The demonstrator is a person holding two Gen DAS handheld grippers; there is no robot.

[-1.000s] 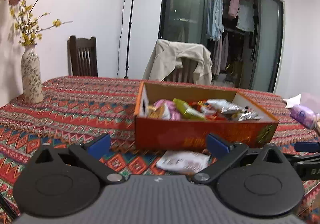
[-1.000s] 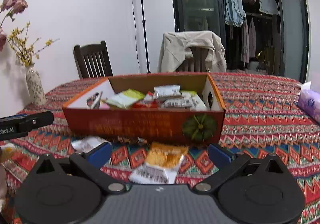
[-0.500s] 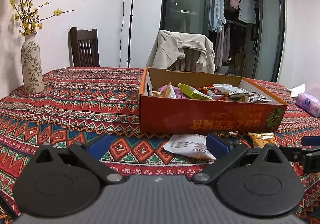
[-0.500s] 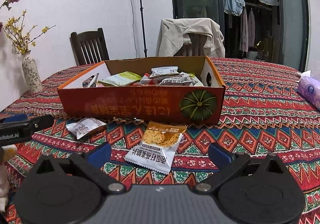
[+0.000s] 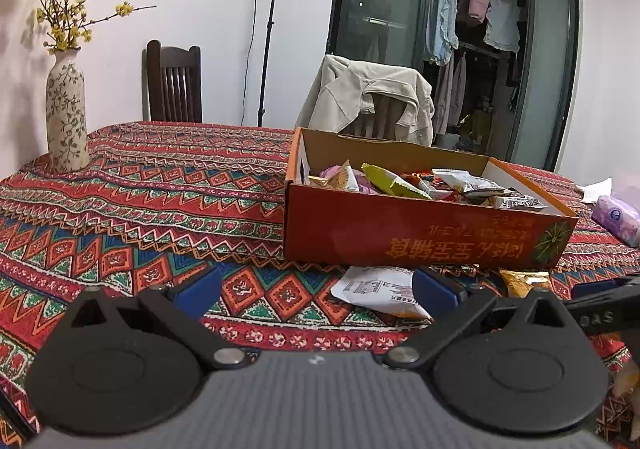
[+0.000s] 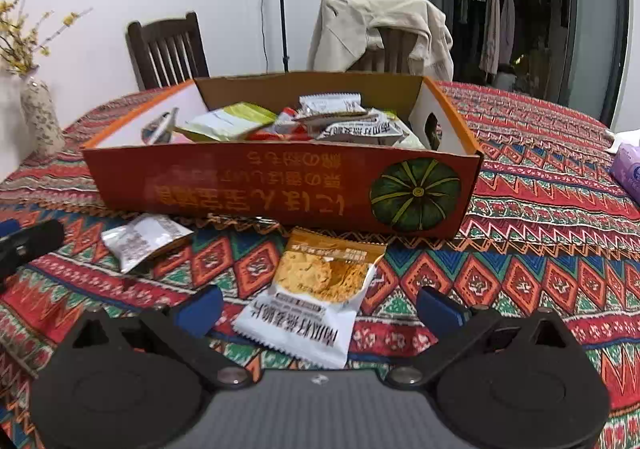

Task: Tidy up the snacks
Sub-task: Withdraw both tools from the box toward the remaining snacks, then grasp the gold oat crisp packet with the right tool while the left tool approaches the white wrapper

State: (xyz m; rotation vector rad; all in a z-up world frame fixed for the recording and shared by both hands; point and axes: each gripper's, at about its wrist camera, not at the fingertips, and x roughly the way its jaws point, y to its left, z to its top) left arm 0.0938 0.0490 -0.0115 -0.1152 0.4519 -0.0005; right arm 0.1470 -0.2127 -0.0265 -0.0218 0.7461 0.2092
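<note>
We read little for certain. The orange box (image 6: 280, 193) carries large yellow East Asian characters along its front wall, printed upside down from our side, next to a green pumpkin picture; we cannot make them out reliably. The orange-and-white snack packet (image 6: 316, 289) before it bears a row of dark characters on its white end, also upside down. The white packet (image 5: 376, 289) shows small print, too fine to read. On the right gripper's arm (image 5: 596, 317), white letters read roughly "DAS".
</note>
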